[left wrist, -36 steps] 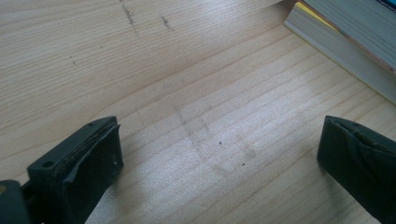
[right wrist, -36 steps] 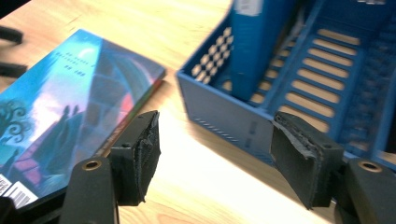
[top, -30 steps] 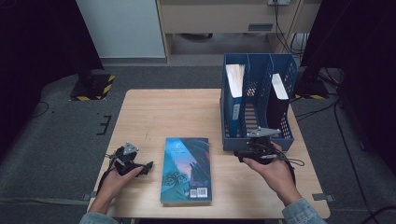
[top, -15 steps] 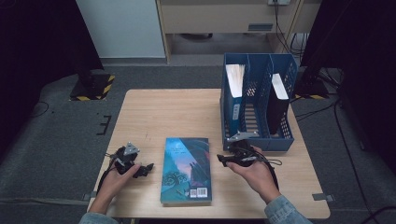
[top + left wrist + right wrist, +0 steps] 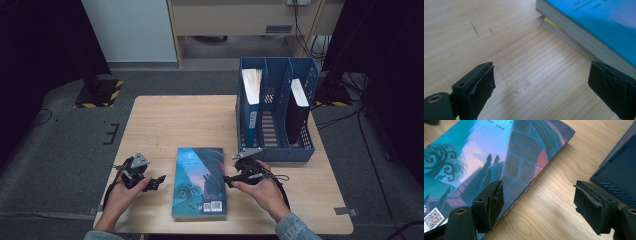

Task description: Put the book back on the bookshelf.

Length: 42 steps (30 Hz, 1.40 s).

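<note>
The book (image 5: 200,182) may be nudged askew if its right edge is struck by the right gripper (image 5: 231,179), whose jaws, just opened further, are spread with nothing clamped; the left gripper (image 5: 159,180) is likewise held apart and empty.

High overhead forward-down; tool cameras close, sharing book (image 5: 200,181).

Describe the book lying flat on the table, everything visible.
The book is a thick paperback lying flat, back cover up, near the table's front edge. The glossy cover shows a teal-blue night scene with a brick tower, dark swirls, a barcode at one corner. Pale page edges show. It lies between the left gripper and right gripper; both open, neither gripping it.
</note>
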Tool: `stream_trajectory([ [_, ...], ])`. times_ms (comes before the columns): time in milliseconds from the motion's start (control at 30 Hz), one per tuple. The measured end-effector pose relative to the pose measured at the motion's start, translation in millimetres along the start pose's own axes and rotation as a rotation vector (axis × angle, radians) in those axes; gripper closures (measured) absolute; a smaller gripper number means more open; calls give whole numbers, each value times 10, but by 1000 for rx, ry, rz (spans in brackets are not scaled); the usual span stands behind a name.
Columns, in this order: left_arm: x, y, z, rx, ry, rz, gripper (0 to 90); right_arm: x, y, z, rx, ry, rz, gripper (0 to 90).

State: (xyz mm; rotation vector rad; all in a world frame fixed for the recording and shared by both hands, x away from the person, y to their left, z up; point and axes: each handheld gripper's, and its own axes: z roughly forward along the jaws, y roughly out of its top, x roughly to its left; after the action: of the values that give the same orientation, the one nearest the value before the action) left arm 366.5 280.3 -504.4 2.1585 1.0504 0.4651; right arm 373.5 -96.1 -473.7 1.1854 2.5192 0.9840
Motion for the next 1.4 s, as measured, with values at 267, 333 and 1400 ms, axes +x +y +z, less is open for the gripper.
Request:
stream_trajectory([
  [267,-392,261,-14,-73,-56,-39,73,117,-19,110,29,44,-19,202],
  [333,-495,288,51,-68,-73,-28,77,146,-23,122,31,57,-29,193],
  [1400,-596,236,305,-2,-220,-48,118,150,-124,449,75,256,64,86],
])
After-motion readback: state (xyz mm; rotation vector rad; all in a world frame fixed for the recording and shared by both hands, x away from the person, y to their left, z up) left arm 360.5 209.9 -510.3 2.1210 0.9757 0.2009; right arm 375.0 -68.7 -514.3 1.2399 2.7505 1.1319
